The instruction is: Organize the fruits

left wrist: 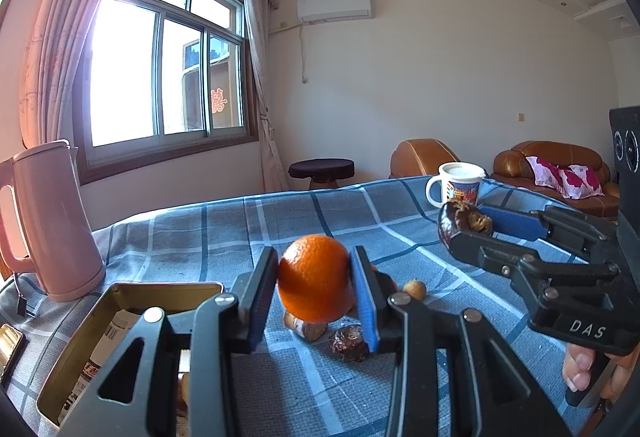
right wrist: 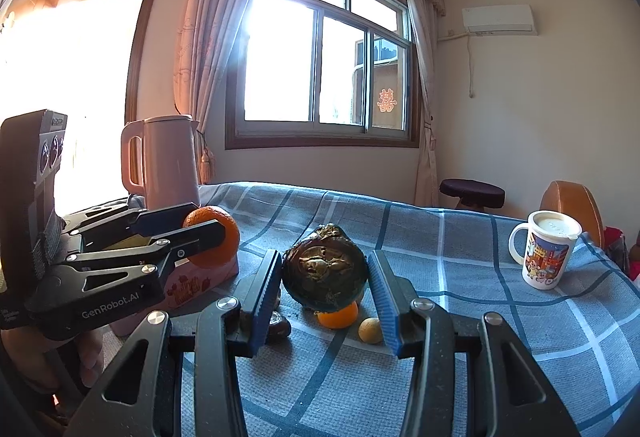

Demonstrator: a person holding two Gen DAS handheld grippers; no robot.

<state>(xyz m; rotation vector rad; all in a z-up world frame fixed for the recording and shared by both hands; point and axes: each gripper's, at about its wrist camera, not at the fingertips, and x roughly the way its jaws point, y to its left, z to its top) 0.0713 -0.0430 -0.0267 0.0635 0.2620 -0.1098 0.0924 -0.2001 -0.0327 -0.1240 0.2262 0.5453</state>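
Two grippers raised over blue checked tablecloth (left wrist: 248, 225). Left gripper (left wrist: 314, 279): pads pressed on both sides of orange (left wrist: 314, 277), lifted clear of cloth, beside open gold tin (left wrist: 120, 301). Right gripper (right wrist: 325, 275): closed round dark, wrinkled fruit (right wrist: 325, 269), also lifted. On cloth beneath: second orange (right wrist: 338, 315), small tan fruit (right wrist: 369, 331), dark brown piece (right wrist: 279, 325). Pink kettle (right wrist: 170, 161) near window side; printed mug (right wrist: 546, 253) well apart, right.
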